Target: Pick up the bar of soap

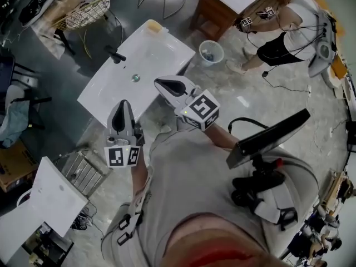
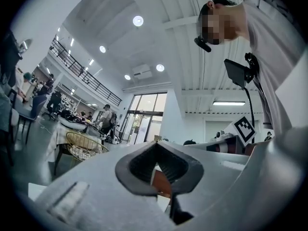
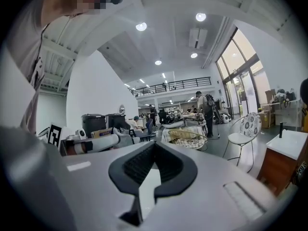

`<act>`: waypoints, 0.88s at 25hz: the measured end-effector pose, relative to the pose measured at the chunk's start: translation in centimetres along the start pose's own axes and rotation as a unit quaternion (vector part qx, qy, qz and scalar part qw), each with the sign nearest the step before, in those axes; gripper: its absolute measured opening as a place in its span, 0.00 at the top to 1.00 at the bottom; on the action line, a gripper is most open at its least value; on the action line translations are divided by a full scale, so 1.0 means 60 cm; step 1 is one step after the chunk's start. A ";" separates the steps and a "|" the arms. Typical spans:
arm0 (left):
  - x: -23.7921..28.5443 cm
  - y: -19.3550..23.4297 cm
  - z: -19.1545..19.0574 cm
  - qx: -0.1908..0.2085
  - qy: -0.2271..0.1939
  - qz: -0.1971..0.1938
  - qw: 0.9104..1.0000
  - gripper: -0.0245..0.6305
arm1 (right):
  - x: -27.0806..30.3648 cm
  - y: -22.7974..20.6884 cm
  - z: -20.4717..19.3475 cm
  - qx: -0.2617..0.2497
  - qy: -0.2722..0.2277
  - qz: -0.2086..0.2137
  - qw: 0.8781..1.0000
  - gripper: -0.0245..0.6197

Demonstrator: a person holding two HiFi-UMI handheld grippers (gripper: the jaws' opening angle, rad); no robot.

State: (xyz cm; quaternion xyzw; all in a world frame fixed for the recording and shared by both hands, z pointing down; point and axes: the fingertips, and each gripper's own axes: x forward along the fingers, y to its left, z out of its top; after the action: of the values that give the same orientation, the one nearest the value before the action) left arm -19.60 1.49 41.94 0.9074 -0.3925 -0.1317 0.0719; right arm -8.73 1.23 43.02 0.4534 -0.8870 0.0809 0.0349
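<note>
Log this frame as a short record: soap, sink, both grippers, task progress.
soap: yellowish bar on the far corner of the sink
faucet: dark, on the sink's left rim in the head view
left gripper: shut, empty, by the sink's near edge
right gripper: shut, empty, by the sink's near edge
progress: soap not yet touched

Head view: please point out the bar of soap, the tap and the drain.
bar of soap (image 1: pixel 154 26): head view, its top face.
tap (image 1: pixel 117 55): head view, its black body.
drain (image 1: pixel 135 78): head view, its middle.
</note>
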 end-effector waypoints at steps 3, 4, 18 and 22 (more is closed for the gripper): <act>0.003 0.023 0.003 0.011 0.002 0.030 0.999 0.96 | 0.032 -0.007 -0.007 0.009 0.002 0.026 1.000 0.96; 0.004 0.032 0.005 0.016 0.002 0.042 0.999 0.96 | 0.044 -0.010 -0.006 0.013 0.001 0.037 0.999 0.96; 0.146 0.121 0.010 0.037 -0.008 0.188 0.982 0.96 | 0.177 -0.169 0.024 0.000 -0.010 0.123 0.992 0.96; 0.199 0.134 0.021 0.061 -0.017 0.216 0.974 0.97 | 0.215 -0.216 0.064 -0.038 -0.035 0.141 0.989 0.96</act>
State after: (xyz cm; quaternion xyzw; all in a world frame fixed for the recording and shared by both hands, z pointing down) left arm -17.71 -12.72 40.43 0.8016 -0.5875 -0.1047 0.0366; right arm -5.75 -17.22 42.44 0.3246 -0.9451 0.0358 0.0094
